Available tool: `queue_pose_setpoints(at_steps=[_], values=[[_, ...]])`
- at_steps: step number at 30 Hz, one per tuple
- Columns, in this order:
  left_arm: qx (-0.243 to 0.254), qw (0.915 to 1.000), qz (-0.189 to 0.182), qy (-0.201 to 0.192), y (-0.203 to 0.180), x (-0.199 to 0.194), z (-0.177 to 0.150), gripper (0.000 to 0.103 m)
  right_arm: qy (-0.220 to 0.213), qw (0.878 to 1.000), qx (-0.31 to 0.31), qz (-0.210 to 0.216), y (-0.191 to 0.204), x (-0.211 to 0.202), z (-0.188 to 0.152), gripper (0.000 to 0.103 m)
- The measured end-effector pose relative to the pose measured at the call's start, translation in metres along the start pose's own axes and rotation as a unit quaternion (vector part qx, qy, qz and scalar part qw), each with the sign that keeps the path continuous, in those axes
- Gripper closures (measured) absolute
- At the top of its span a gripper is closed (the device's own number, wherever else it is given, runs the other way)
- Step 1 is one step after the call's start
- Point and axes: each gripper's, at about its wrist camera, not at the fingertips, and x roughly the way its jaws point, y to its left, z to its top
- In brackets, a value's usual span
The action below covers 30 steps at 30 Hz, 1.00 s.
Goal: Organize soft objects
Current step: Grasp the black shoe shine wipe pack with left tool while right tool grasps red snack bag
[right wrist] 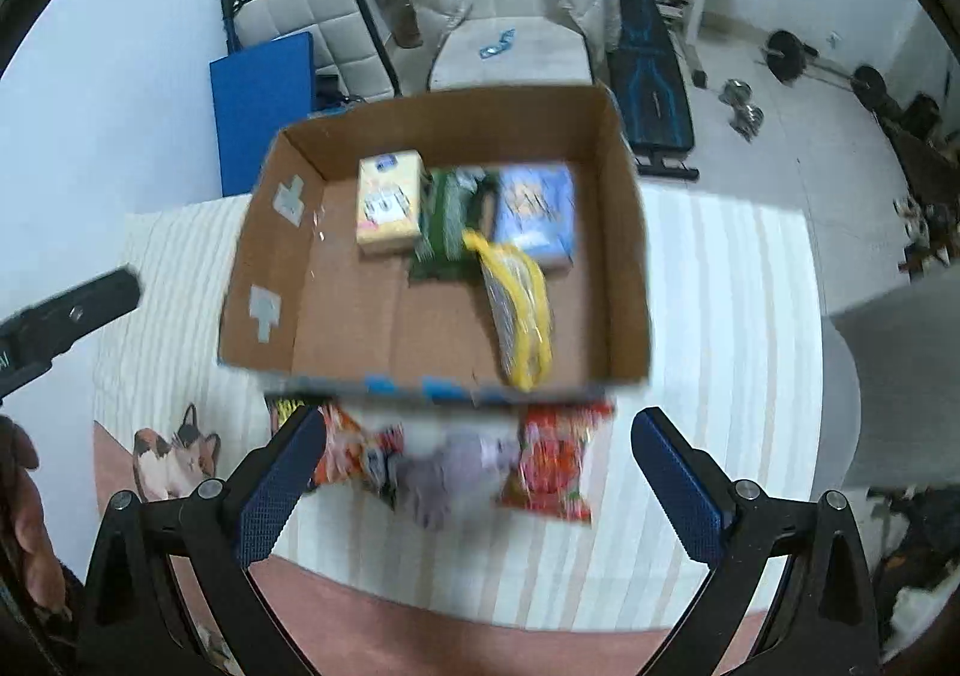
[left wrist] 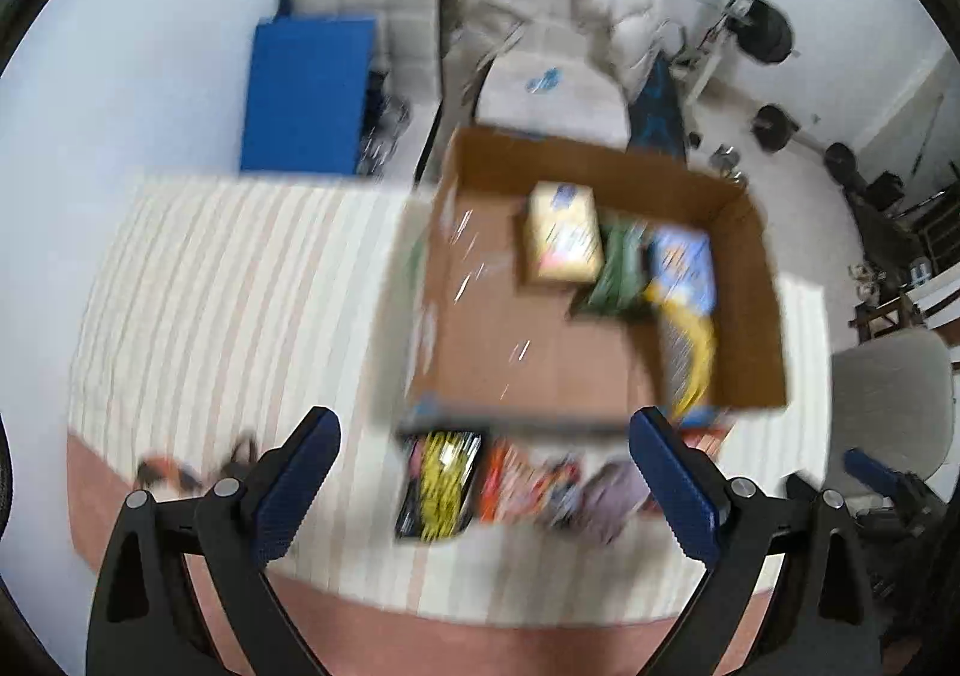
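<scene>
The grey soft toy [right wrist: 447,472] lies just ahead between the right gripper [right wrist: 480,487]'s wide-open fingers, near the box [right wrist: 630,268]. The left gripper [left wrist: 483,487] hangs open too, empty.

Both wrist cameras look steeply down from above the near edge of the striped tabletop [left wrist: 228,280], facing the far wall. The left view sits further left, the cardboard box [left wrist: 744,280] right of centre; the right view centres that box [right wrist: 624,232]. Both share the box and the packets before it.
</scene>
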Motion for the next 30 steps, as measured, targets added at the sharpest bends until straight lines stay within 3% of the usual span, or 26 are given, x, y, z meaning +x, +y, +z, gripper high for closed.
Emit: queue_pose_setpoints(at_steps=[3,5,10,15,21,23,25,30], values=[[-0.01,0.9984,0.008,0.056,0.015,0.043,-0.03,0.011,0.026,0.999,0.035,-0.013,-0.026,0.025,-0.03,0.0],[-0.019,0.9947,0.01,0.1,0.025,0.08,-0.046,0.03,0.061,0.996,0.061,-0.013,-0.043,0.056,-0.042,0.001],[-0.035,0.9859,0.024,0.162,0.034,0.16,-0.062,0.031,0.097,0.991,0.091,-0.031,-0.063,0.122,-0.048,0.014],[-0.006,0.9785,0.041,0.202,0.025,0.21,-0.065,0.03,0.123,0.986,0.1,-0.047,-0.064,0.166,-0.049,0.03],[0.009,0.9782,0.05,0.201,0.017,0.226,-0.067,0.03,0.138,0.983,0.109,-0.044,-0.061,0.19,-0.048,0.03],[0.007,0.9786,0.046,0.2,0.016,0.227,-0.068,0.043,0.14,0.982,0.114,-0.044,-0.06,0.195,-0.047,0.03],[0.001,0.9784,0.043,0.202,0.016,0.225,-0.071,0.053,0.141,0.982,0.116,-0.041,-0.06,0.195,-0.048,0.042],[-0.01,0.9771,0.044,0.208,0.025,0.213,-0.094,0.056,0.165,0.981,0.094,-0.041,-0.057,0.191,-0.061,0.05]])
